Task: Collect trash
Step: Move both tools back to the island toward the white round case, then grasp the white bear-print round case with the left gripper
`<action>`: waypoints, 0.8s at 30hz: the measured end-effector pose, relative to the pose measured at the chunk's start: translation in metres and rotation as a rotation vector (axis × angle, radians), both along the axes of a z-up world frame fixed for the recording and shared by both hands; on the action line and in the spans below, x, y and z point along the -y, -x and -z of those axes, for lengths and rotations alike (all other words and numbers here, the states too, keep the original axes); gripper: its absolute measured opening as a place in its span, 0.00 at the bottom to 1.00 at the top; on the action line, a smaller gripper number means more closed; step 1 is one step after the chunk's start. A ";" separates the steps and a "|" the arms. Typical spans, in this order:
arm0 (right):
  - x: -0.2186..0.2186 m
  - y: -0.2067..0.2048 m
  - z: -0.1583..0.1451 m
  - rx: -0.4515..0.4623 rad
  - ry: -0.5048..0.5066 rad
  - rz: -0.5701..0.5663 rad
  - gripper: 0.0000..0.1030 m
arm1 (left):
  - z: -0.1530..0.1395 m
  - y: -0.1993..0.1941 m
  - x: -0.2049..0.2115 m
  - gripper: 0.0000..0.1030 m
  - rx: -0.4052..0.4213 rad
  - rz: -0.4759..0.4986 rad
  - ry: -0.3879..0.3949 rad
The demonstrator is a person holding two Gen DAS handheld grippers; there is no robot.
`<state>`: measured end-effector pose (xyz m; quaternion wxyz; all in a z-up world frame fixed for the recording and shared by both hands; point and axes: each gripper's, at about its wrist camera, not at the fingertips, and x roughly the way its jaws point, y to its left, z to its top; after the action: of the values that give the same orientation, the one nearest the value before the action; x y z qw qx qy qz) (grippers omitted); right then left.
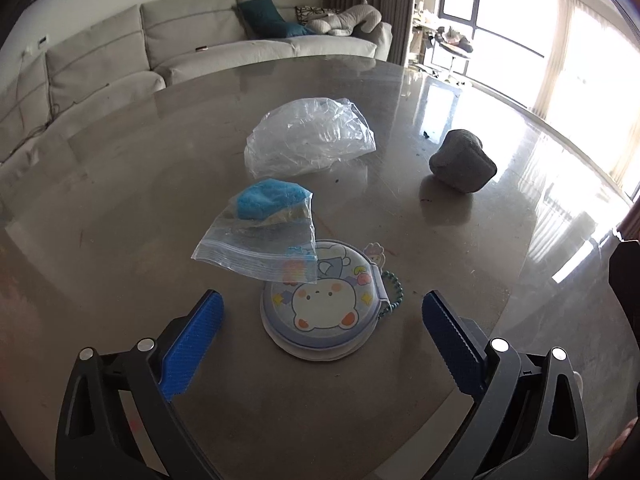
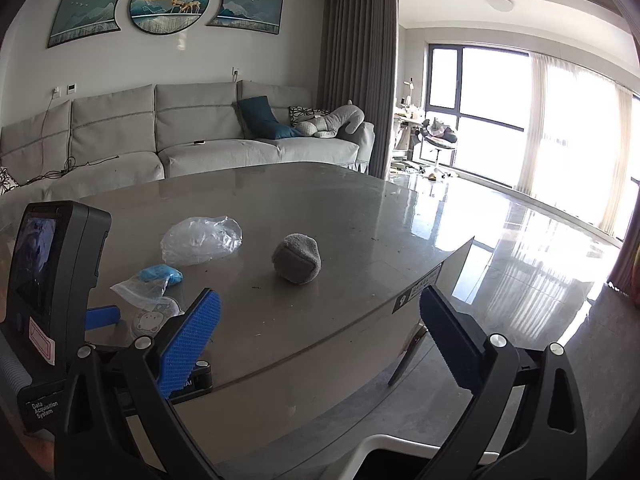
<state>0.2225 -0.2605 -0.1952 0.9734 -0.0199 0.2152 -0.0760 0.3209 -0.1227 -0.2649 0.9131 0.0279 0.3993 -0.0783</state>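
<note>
A crumpled clear plastic bag (image 1: 310,136) lies mid-table; it also shows in the right wrist view (image 2: 201,239). A zip bag holding a blue sponge (image 1: 260,230) leans over a round cartoon-bear pouch (image 1: 324,306); both show in the right wrist view, the zip bag (image 2: 150,282) and the pouch (image 2: 150,320). A grey rolled cloth (image 1: 462,160) sits to the right, also in the right wrist view (image 2: 297,258). My left gripper (image 1: 322,332) is open, just above and in front of the pouch, empty. My right gripper (image 2: 320,330) is open and empty over the table's near edge.
The grey glossy table (image 1: 120,220) ends close at the right, with its edge in the right wrist view (image 2: 400,300). The left gripper's body with its screen (image 2: 52,280) stands at my right gripper's left. A grey sofa (image 2: 160,136) stands behind.
</note>
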 end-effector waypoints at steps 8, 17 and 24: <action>0.002 0.007 -0.002 0.011 -0.025 0.003 0.96 | -0.006 0.011 -0.012 0.56 -0.001 0.034 0.040; -0.013 0.008 0.000 0.005 -0.038 -0.034 0.96 | -0.048 0.045 -0.053 0.56 0.106 0.020 0.026; -0.040 -0.009 0.005 -0.010 -0.071 -0.076 0.96 | -0.070 0.057 -0.079 0.56 0.181 -0.001 0.005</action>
<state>0.2314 -0.2210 -0.2000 0.9746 0.0059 0.2215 -0.0312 0.2637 -0.0442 -0.1954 0.9456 0.0325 0.3148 -0.0759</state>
